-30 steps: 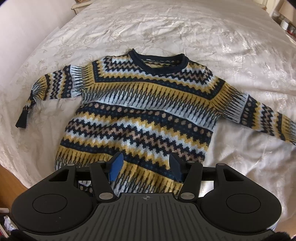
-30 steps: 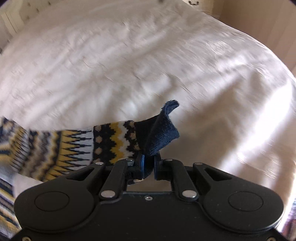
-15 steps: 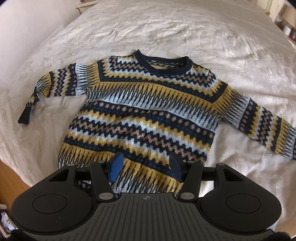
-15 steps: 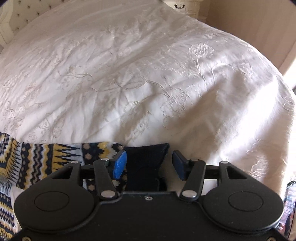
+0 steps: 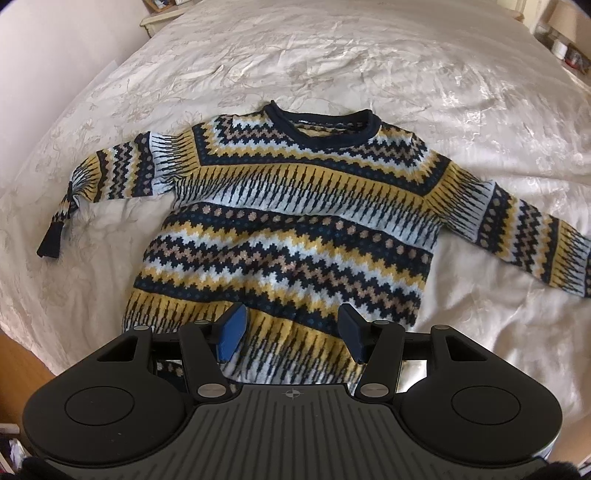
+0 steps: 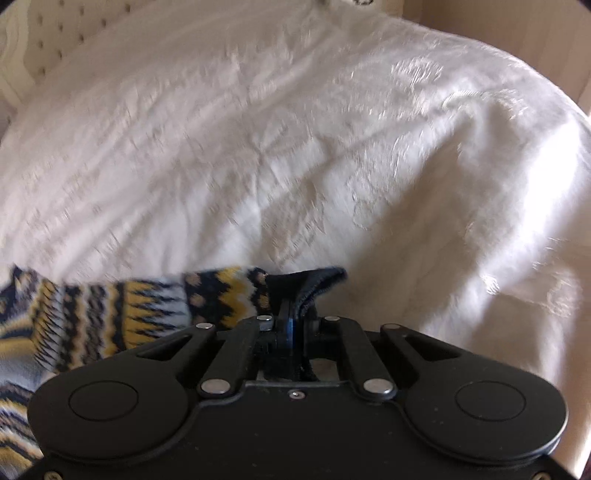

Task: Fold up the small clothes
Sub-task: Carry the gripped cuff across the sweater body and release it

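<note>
Sweater [image 5: 295, 229] flat beyond spread left gripper [image 5: 291, 334]; navy cuff [image 6: 303, 286] pinched in right gripper [image 6: 290, 325].

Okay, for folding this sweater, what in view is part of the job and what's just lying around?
Part of the job:
- patterned sweater, flat on the bedspread
- navy cuff, pinched by the right gripper
- left gripper, open above the hem

Just lying about:
- small jars on a bedside surface
- bedside furniture
</note>
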The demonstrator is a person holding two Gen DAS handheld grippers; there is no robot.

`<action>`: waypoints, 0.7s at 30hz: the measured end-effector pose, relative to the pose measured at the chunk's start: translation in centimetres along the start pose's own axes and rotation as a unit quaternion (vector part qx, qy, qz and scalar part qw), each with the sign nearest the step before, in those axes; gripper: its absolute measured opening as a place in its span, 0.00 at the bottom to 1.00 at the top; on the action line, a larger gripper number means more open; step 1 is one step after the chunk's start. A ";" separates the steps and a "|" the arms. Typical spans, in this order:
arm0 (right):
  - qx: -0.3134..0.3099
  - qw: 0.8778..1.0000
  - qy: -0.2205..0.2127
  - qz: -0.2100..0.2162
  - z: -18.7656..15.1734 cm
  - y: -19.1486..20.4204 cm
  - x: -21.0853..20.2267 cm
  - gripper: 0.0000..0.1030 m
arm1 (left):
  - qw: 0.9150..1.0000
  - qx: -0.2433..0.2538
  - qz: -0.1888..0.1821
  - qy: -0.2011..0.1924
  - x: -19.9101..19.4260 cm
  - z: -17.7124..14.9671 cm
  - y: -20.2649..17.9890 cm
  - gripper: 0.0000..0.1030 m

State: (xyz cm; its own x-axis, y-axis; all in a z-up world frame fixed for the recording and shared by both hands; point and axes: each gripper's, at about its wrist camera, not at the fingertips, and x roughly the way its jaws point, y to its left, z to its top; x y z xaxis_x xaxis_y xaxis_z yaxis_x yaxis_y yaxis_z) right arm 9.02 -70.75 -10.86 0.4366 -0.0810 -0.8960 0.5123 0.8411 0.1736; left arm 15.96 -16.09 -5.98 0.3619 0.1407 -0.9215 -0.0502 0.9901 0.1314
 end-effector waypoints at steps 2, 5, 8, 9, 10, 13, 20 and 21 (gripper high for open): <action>0.000 1.000 -0.015 -0.001 0.2 0.5 -1.2 0.09 | 1.000 -0.001 -0.007 0.003 0.3 -0.1 0.7 0.52; -0.002 1.000 -0.030 0.002 0.7 2.2 -3.1 0.09 | 1.000 -0.003 -0.018 0.005 0.8 0.0 2.0 0.52; 0.001 0.999 -0.048 0.014 1.3 4.6 -4.9 0.09 | 0.999 -0.002 -0.031 0.004 1.3 0.4 3.4 0.52; 0.002 0.998 -0.053 0.018 1.4 5.7 -5.4 0.09 | 0.999 -0.001 -0.035 0.003 1.5 0.5 3.9 0.52; 0.001 0.998 -0.058 0.023 1.5 7.0 -5.9 0.09 | 0.999 0.001 -0.039 0.001 1.6 0.8 4.5 0.52; -0.005 0.997 -0.070 0.038 1.5 11.3 -6.9 0.09 | 0.999 0.004 -0.048 -0.004 2.2 1.4 6.9 0.52; -0.037 0.993 -0.086 0.068 0.6 24.3 -7.4 0.09 | 0.999 -0.010 -0.050 -0.007 4.1 2.9 14.7 0.52; -0.044 0.993 -0.085 0.074 0.4 26.2 -7.2 0.09 | 0.999 -0.010 -0.045 -0.009 4.4 3.1 15.8 0.52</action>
State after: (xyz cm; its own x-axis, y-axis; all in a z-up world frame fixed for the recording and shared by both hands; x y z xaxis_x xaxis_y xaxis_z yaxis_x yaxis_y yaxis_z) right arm 19.62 -48.34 0.32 0.6244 -0.0356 -0.7803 0.3704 0.8930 0.2556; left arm 19.68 0.13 -6.79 0.3826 0.0512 -0.9225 -0.0349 0.9986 0.0409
